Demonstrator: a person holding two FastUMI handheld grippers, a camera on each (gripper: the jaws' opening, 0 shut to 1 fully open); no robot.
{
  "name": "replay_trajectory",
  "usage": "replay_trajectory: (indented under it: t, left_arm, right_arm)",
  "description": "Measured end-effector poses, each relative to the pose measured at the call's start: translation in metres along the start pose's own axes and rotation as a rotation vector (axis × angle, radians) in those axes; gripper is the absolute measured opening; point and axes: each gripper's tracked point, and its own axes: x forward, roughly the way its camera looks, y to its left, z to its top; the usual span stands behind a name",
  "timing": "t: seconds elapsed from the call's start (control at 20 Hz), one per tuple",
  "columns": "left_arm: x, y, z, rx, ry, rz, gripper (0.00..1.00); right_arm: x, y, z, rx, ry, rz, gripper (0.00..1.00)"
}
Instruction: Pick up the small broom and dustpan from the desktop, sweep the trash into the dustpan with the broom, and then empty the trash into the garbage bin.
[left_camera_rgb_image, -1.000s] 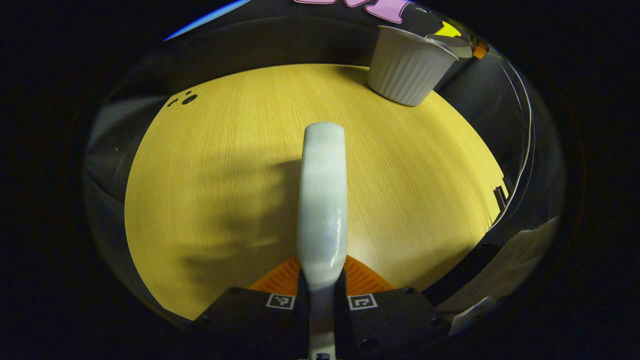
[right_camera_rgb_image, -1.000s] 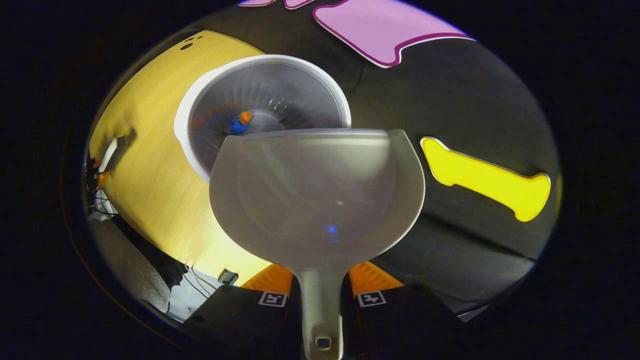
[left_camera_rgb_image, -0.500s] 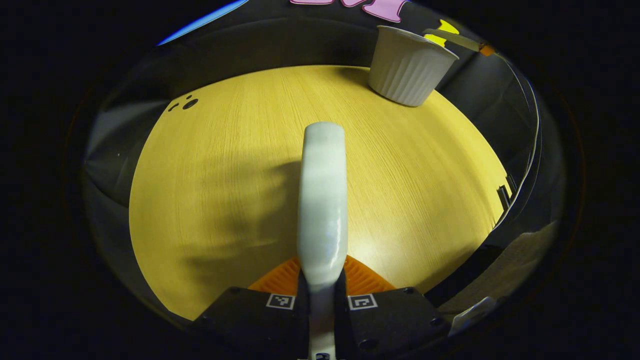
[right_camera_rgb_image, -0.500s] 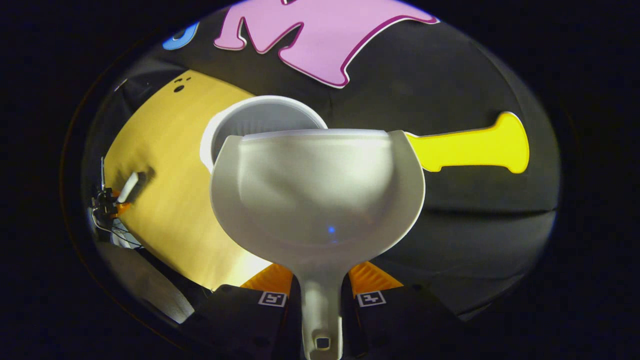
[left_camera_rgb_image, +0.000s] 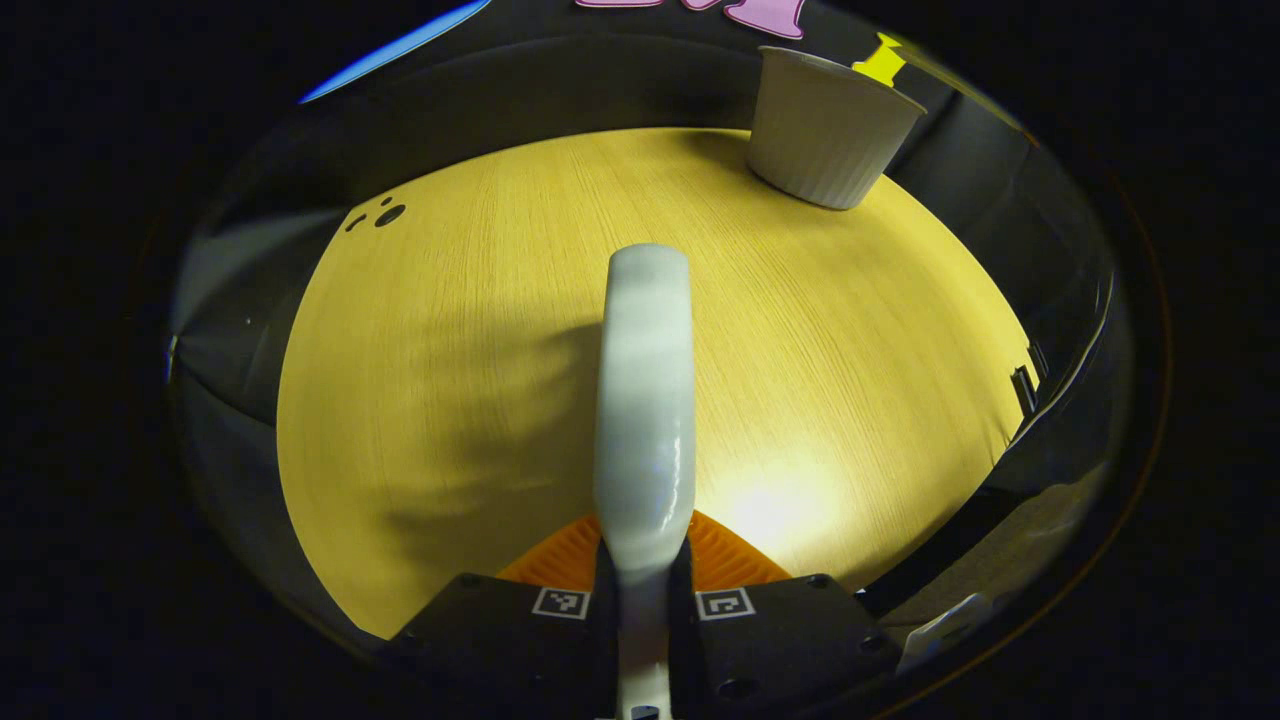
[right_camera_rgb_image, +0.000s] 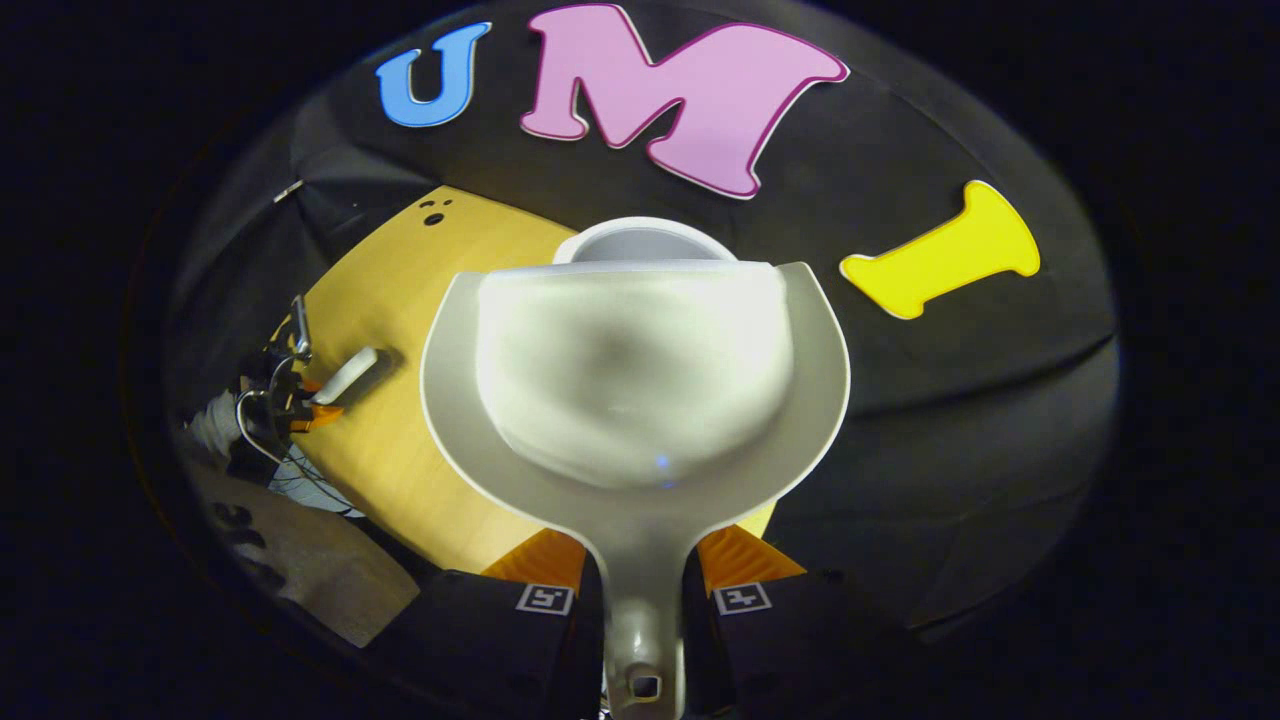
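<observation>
R gripper (right_camera_rgb_image: 640, 590) is clenched on the dustpan (right_camera_rgb_image: 635, 380) handle, both fingers pressing it at bottom centre of the right gripper view; pan's long axis runs straight up the frame from the fingers, scoop facing the camera and, as far as it shows, w/ no trash in it. Key relation: garbage bin (right_camera_rgb_image: 640, 238) sits right behind the pan's far edge at frame centre, just its white rim peeking over, so the bin lies dead ahead of the R gripper and the R hand looks the nearer one. My read: emptying step is about done, though the bin's inside is hidden here. L gripper (left_camera_rgb_image: 645, 590) grasps the broom (left_camera_rgb_image: 645, 400) handle, which stands up the middle of the left gripper view over the desktop (left_camera_rgb_image: 450, 350); there the bin is at upper right, well apart, seen from outside (ribbed wall, full height). Right gripper view adds the L gripper w/ broom at mid left, over the desk edge.
</observation>
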Motion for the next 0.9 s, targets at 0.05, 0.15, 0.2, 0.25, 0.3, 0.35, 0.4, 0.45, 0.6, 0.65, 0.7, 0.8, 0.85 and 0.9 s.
replay_trajectory:
  t: [0.05, 0.15, 0.2, 0.25, 0.3, 0.35, 0.4, 0.45, 0.6, 0.65, 0.7, 0.8, 0.85, 0.9]
  left_arm:
    - [-0.001, 0.0, 0.001, 0.002, 0.002, 0.009, 0.22]
    - [-0.001, 0.0, 0.0, 0.004, 0.011, 0.018, 0.24]
    - [0.0, 0.0, 0.0, 0.003, 0.014, 0.02, 0.24]
    - [0.0, 0.001, -0.001, 0.002, 0.017, 0.023, 0.24]
    - [0.001, 0.001, -0.001, 0.001, 0.02, 0.026, 0.24]
    - [0.001, 0.001, -0.001, 0.003, 0.022, 0.031, 0.24]
    - [0.001, 0.001, -0.001, 0.004, 0.025, 0.037, 0.24]
    - [0.001, 0.002, -0.002, 0.006, 0.028, 0.045, 0.24]
    - [0.001, 0.001, -0.002, 0.0, 0.033, 0.054, 0.24]
    - [0.0, 0.001, -0.002, -0.001, 0.034, 0.054, 0.24]
    - [0.0, 0.002, -0.002, 0.001, 0.036, 0.058, 0.24]
    - [0.002, 0.003, -0.004, 0.008, 0.042, 0.069, 0.24]
    - [0.002, 0.003, -0.004, 0.007, 0.049, 0.073, 0.24]
    - [0.002, 0.003, -0.004, 0.005, 0.054, 0.077, 0.24]
  right_arm:
    - [0.003, 0.015, -0.011, 0.01, -0.002, 0.021, 0.36]
    - [0.013, 0.043, -0.036, 0.018, 0.011, 0.056, 0.36]
    - [0.02, 0.057, -0.05, 0.024, 0.021, 0.075, 0.36]
    - [0.028, 0.07, -0.062, 0.035, 0.031, 0.093, 0.36]
    - [0.037, 0.085, -0.076, 0.043, 0.045, 0.119, 0.36]
    - [0.047, 0.1, -0.088, 0.054, 0.056, 0.132, 0.36]
    - [0.058, 0.112, -0.101, 0.059, 0.07, 0.143, 0.36]
    - [0.07, 0.123, -0.112, 0.066, 0.084, 0.146, 0.36]
    - [0.106, 0.149, -0.147, 0.091, 0.139, 0.155, 0.39]
    - [0.119, 0.158, -0.158, 0.098, 0.154, 0.159, 0.34]
    - [0.131, 0.166, -0.166, 0.103, 0.161, 0.16, 0.36]
    - [0.153, 0.175, -0.174, 0.113, 0.164, 0.153, 0.38]
    - [0.163, 0.179, -0.177, 0.126, 0.16, 0.146, 0.37]
    - [0.173, 0.182, -0.179, 0.149, 0.153, 0.142, 0.36]
